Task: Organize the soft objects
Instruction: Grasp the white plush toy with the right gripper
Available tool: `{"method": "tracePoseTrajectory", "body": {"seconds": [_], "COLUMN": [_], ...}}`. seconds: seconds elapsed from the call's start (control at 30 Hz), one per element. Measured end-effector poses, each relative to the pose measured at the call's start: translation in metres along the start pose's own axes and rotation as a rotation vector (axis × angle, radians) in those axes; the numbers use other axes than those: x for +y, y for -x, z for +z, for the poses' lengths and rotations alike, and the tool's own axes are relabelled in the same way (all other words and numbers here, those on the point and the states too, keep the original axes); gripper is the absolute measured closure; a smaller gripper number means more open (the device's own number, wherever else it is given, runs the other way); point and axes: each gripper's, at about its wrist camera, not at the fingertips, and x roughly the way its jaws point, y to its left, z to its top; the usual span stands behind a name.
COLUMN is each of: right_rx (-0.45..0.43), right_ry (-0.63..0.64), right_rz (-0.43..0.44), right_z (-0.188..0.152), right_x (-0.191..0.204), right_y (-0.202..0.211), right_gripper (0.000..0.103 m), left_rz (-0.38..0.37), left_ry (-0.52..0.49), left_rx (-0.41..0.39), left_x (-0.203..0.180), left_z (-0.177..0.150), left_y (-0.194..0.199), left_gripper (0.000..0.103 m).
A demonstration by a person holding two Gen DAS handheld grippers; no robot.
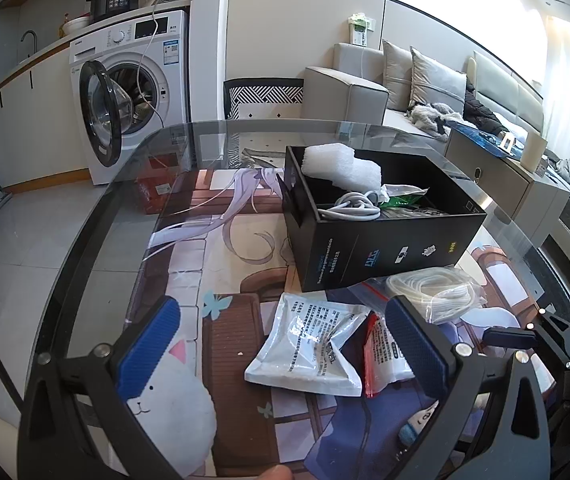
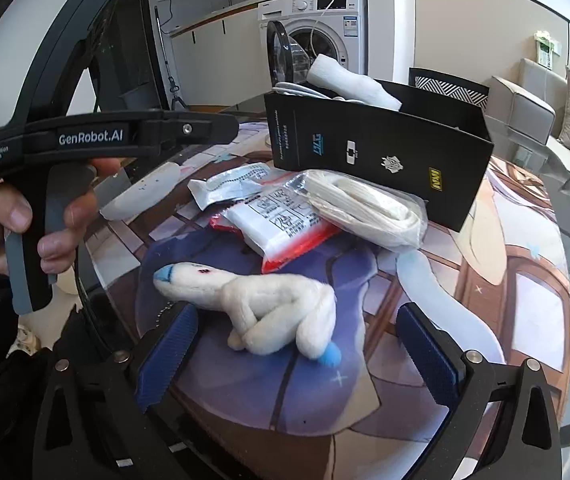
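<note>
White plush toy (image 2: 269,308), "GenRobot.AI" on left tool (image 2: 97,136)

A glass table (image 1: 125,184) carries a printed mat (image 1: 221,264), black box (image 1: 385,248), packets (image 1: 305,344) and plush toy (image 2: 261,304).

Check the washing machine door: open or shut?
Open. In the left wrist view the washing machine has its round door swung out to the left, leaving the drum exposed.
</note>
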Motion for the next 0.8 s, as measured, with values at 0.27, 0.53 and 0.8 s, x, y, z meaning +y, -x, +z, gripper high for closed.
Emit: {"method": "tracePoseTrajectory", "body": {"seconds": [0.27,0.53,0.8], "right_rx": [-0.015,-0.083,-0.185], "right_ry": [0.014,0.035,-0.013], "right_rz": [0.02,0.019,-0.008], "right_z": [-0.001,-0.001,0.003], "right_x": [-0.002,-0.004,-0.021], "right_y": [0.006,0.032,0.067], "right_gripper": [0.054,0.059,0.059], "left_rz": [-0.001,-0.001,0.011], "left_ry": [0.002,0.003,-0.041], "left_rx": [0.0,0.007,0.062], "left_x": [0.0,-0.001,-0.002], "left_z": [0.0,-0.001,-0.008], "left_y": [0.0,-0.001,-0.012], "left_gripper": [0.0,0.0,0.0]}}
